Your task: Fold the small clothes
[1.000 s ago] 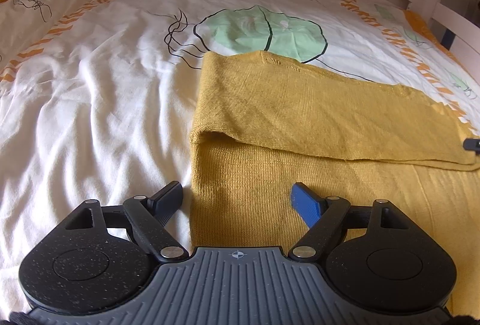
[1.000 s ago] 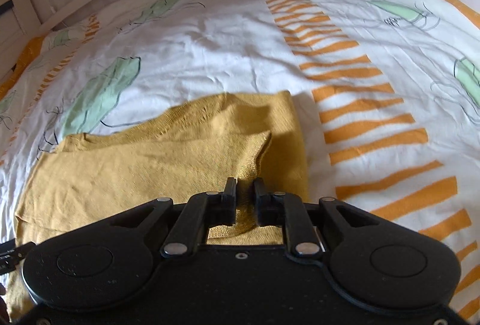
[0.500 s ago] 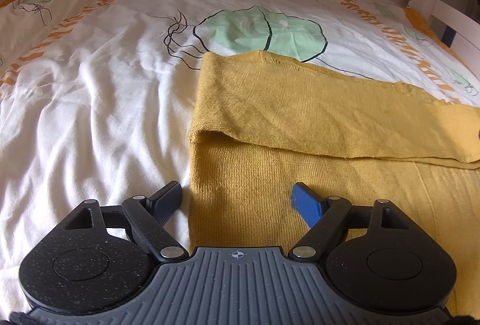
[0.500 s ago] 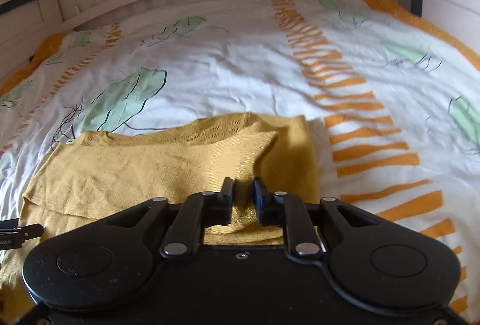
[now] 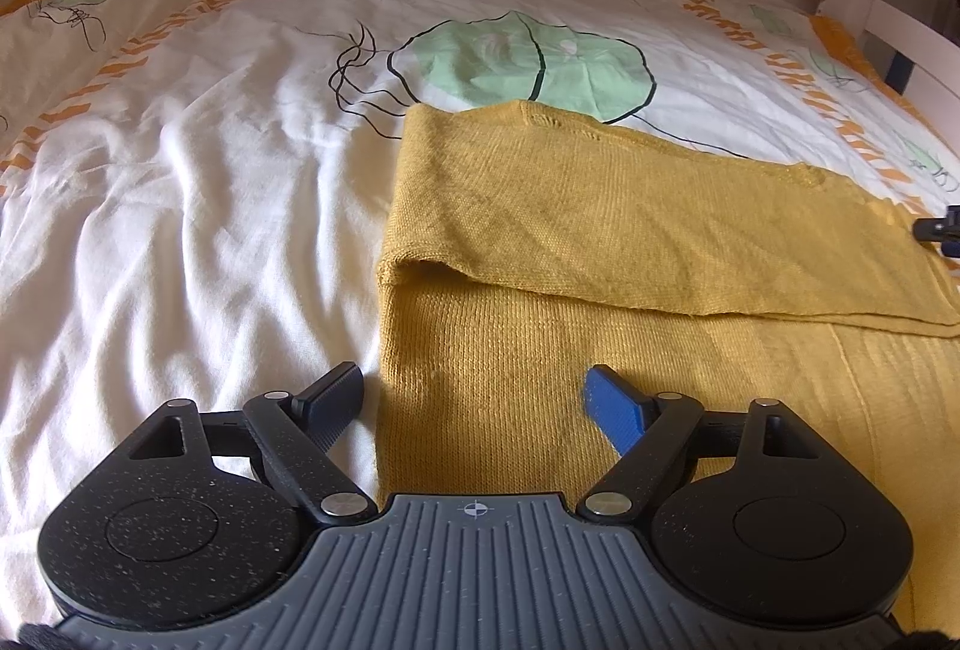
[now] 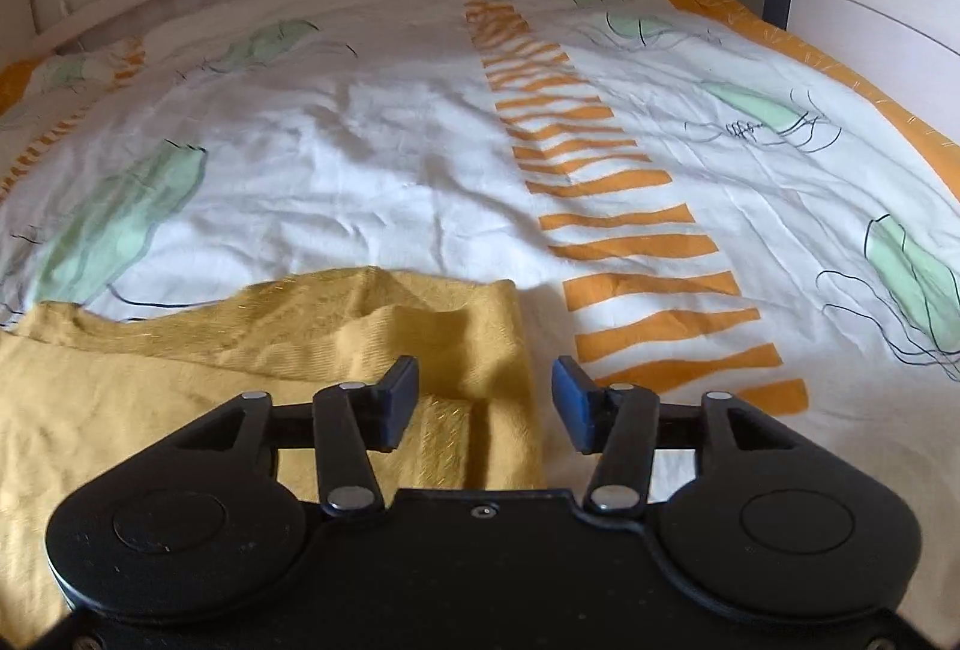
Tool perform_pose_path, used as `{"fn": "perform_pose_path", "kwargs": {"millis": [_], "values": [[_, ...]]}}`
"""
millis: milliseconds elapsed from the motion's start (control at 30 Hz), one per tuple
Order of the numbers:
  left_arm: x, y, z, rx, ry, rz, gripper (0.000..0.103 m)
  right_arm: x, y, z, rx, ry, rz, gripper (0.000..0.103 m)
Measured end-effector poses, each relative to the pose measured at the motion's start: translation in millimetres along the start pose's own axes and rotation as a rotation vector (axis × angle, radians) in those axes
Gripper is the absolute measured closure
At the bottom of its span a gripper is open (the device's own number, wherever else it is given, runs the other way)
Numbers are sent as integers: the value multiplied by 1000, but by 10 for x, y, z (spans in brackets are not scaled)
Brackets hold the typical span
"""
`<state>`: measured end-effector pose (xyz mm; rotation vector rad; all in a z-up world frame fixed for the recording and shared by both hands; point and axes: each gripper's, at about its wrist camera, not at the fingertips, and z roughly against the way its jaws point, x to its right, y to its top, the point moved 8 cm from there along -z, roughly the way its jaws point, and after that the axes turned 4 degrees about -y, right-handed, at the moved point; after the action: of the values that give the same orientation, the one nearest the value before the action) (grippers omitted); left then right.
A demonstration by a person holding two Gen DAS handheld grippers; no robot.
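A half-folded yellow knit garment (image 5: pixel 600 242) lies mid-bedspread (image 5: pixel 180 230), left gripper (image 5: pixel 474 398) spread wide, right gripper (image 6: pixel 485 398) opening, neither pinching cloth.

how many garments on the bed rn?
1: a mustard knit garment, partly folded on the bedspread, under both grippers. None other shows; the folded layer could hide something.

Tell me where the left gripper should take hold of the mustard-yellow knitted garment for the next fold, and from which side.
Probably the near left corner of the mustard-yellow knitted garment, approached from the white bedsheet side. Its left edge lies straight and flat, and the open left gripper already straddles it: one finger is over the sheet, the other over the knit.
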<state>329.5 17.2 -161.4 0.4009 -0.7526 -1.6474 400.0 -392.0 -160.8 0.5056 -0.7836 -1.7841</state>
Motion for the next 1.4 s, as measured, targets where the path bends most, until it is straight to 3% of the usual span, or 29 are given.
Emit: {"fn": "perform_pose_path", "kwargs": {"millis": [100, 233, 400, 467, 633, 933, 1133, 1400], "values": [[0, -1, 0, 1, 0, -1, 22, 75, -21, -236, -35, -43, 3, 43], [-1, 4, -8, 0, -4, -3, 18, 392, -22, -347, -13, -132, -86, 35], [37, -6, -27, -2, -2, -24, 15, 503, -28, -278, -11, -113, -135, 28], [36, -6, -33, -2, -4, -25, 14, 501, -40, -186, -5, -91, -145, 27], [62, -27, -41, 3, -10, -41, 9, 468, -167, 159, -2, 17, -186, 10], [91, -47, -53, -6, -26, -79, 6, 350, -807, 879, -99, 166, -219, 4], [75, -144, 51, -34, -43, -106, 7, 318, -1281, 1164, -190, 208, -237, 3], [-25, -390, 322, -71, -54, -51, 7, 307, -1616, 1538, -264, 279, -286, 2]]}}
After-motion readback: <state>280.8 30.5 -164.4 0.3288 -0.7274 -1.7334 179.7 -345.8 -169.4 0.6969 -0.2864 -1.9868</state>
